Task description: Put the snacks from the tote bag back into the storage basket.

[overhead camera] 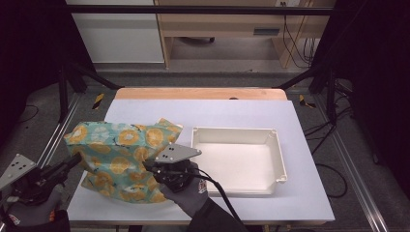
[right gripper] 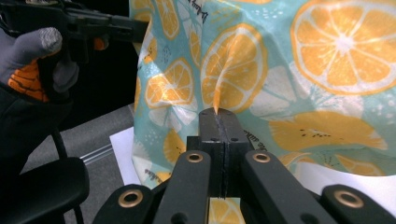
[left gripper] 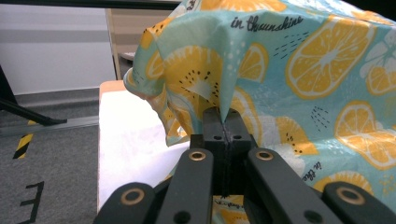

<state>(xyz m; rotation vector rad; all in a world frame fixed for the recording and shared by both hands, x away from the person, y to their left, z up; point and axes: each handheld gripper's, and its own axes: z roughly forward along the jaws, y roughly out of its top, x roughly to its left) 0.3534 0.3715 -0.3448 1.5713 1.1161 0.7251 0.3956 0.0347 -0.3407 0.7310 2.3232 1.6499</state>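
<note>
The table point(overhead camera: 300, 193), white top w/ a wood strip along the far edge, takes up most of the scene. On its left half sits the cloth point(overhead camera: 121, 154), teal w/ orange citrus slices and some script lettering, bunched up and lifted off the surface rather than lying flat; its left edge reaches the table's left side. Just beside it to the right, a shallow white tray point(overhead camera: 278, 159), rectangular, upright, nothing in it that I can see.

Left gripper point(overhead camera: 77, 159) comes in from the bottom-left corner, gloved hand behind it. In the left gripper view its jaws are pressed together w/ a fold of the cloth point(left gripper: 289, 79) pinched between them, fabric rising up from the tips.

Right gripper point(overhead camera: 147, 166) sits at the cloth's near right edge, close to the tray's near-left corner. In the right gripper view its jaws are clamped tight too, a crease of cloth point(right gripper: 280, 74) caught at the tips. The other gripper point(right gripper: 135, 29) appears there top left, probably biting the cloth edge, tho it's dark.
</note>
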